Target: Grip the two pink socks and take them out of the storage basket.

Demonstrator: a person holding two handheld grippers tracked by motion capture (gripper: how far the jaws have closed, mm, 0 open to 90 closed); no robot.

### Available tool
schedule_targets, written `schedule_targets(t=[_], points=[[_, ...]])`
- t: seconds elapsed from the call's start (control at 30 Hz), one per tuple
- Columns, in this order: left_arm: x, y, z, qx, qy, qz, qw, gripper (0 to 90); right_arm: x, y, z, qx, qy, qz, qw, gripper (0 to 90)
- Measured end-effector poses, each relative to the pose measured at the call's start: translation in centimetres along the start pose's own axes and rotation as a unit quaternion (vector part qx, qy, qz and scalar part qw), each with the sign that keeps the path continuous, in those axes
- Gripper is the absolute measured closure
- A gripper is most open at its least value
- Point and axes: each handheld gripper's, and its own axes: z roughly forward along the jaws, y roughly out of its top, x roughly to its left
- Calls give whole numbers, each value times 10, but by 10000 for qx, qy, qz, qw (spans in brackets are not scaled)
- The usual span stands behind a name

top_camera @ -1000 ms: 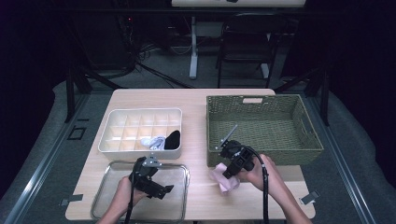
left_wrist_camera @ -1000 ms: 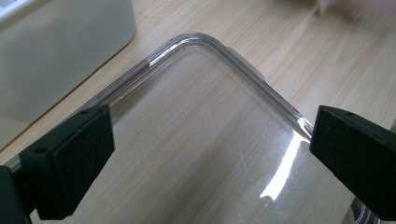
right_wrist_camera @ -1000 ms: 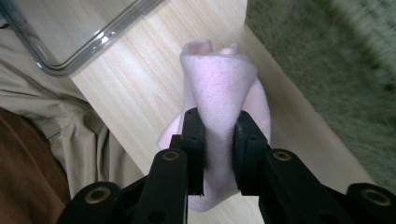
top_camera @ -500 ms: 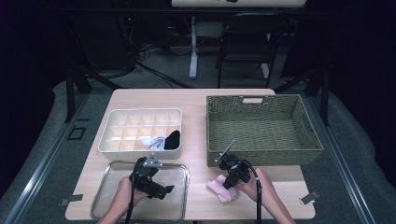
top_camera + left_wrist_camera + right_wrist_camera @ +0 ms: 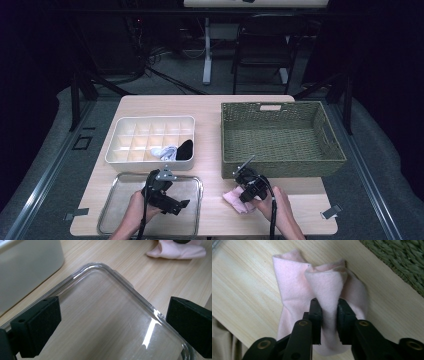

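A pink sock lies crumpled on the wooden table in front of the basket. My right gripper points down at it, with a raised fold of the sock between its two pads. The jaws have just been opening a little, but the fold still fills the gap and touches both pads. In the high view the right gripper stands over the pink sock. My left gripper is open and empty, hovering over a corner of the clear plastic tray. The left gripper sits above that tray.
A white compartment box behind the tray holds a black sock and a pale one. A green woven basket stands at the right, its front wall close beyond the pink sock.
My right gripper has come down with the pink sock, which now rests on the table. The left gripper has stayed where it was.
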Motion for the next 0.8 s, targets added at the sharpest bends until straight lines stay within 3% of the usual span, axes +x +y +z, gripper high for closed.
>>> schedule_targets(t=[0.07,0.13,0.23,0.27,0.3,0.37,0.4,0.47,0.57,0.67,0.73,0.8], points=[[-2,2,0,-7,0,2,10000,2,-4,-4,-7,-31,186,7,9998,645],[-3,3,1,-27,6,-11,10000,2,-9,-11,-15,-214,426,166,9987,605],[-5,4,2,-7,12,17,10000,2,-16,-21,-29,-608,627,281,9958,606],[-6,4,3,-2,11,28,10000,2,-19,-23,-34,-583,584,200,9964,621],[-6,4,3,7,2,39,10000,2,-21,-28,-37,-870,572,497,9933,628],[-5,4,3,20,-7,38,10000,2,-26,-31,-37,-975,520,593,9921,645],[-5,4,3,19,-8,34,10000,2,-29,-32,-37,-896,478,576,9932,645],[-4,3,3,35,-8,46,10000,2,-31,-33,-30,-954,491,697,9918,650],[-1,1,3,60,-52,-1,10000,2,-30,-30,-20,-687,276,611,9954,629],[-2,2,4,64,-47,31,10000,2,-27,-25,-10,-557,214,548,9967,616],[-3,2,4,78,-63,44,9999,2,-25,-23,-6,-436,117,482,9978,651],[-4,2,5,96,-59,60,9999,2,-26,-24,0,-487,96,552,9972,730]])
